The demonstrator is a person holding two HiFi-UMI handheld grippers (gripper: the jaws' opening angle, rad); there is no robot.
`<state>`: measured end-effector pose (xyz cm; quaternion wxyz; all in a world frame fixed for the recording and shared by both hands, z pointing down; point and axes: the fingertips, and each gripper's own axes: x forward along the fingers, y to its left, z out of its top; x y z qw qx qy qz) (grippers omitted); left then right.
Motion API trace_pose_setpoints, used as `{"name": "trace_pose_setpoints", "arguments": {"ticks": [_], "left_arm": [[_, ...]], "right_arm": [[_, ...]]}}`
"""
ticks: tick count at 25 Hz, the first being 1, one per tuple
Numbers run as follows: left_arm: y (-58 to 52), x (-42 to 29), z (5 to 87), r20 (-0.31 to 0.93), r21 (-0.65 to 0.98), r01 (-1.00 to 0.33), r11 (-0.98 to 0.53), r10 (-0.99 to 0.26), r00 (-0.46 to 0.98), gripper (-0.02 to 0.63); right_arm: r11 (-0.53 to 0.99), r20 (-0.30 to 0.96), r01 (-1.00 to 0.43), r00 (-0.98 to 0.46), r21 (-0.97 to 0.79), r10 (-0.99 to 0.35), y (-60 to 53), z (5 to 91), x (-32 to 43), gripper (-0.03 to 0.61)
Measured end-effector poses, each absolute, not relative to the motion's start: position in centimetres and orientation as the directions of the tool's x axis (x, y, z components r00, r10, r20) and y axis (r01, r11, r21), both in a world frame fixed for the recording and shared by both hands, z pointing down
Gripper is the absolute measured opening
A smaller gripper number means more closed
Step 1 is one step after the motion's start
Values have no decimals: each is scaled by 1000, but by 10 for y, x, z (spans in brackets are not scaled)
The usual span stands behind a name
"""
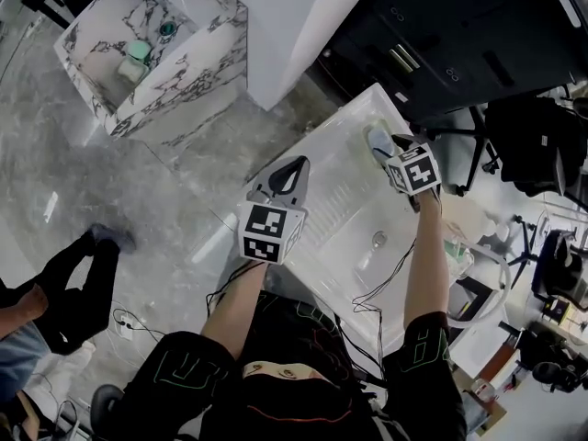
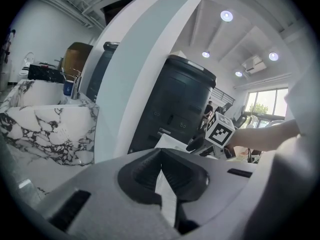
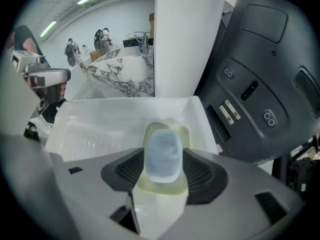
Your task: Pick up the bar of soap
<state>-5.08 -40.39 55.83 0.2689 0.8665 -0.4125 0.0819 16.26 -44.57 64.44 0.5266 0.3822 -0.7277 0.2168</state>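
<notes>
A pale blue bar of soap (image 3: 162, 155) lies in a translucent yellow-green dish (image 3: 159, 190) at the far corner of a white sink (image 3: 100, 129). My right gripper (image 3: 164, 166) is open, with one ribbed pad on each side of the soap and neither pressing on it. In the head view the right gripper (image 1: 386, 145) is over the dish (image 1: 376, 138) at the sink's (image 1: 335, 196) far end. My left gripper (image 1: 291, 166) hovers above the sink's left edge, shut and empty. In its own view the left gripper (image 2: 161, 153) has its tips touching.
A drain (image 1: 378, 240) sits in the sink's basin. A dark grey machine (image 1: 441, 44) stands right behind the sink, next to a white pillar (image 1: 294, 26). A marble basin (image 1: 152, 58) stands at far left. A person in black (image 1: 73, 288) crouches on the floor at left.
</notes>
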Motion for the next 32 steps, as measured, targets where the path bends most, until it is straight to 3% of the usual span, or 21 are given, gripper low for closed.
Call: {"name": "trace_pose_setpoints", "arguments": {"ticks": [17, 22, 32], "left_arm": [[-419, -71, 566, 366, 416, -770, -483, -687, 628, 8], [-417, -70, 566, 367, 418, -774, -475, -691, 622, 8], [-404, -73, 558, 361, 402, -786, -470, -707, 608, 8]], "right_arm": [[658, 969, -752, -136, 35, -206, -452, 662, 160, 259], [631, 955, -776, -192, -6, -226, -453, 665, 162, 256], [588, 938, -805, -137, 82, -318, -453, 652, 163, 255]]}}
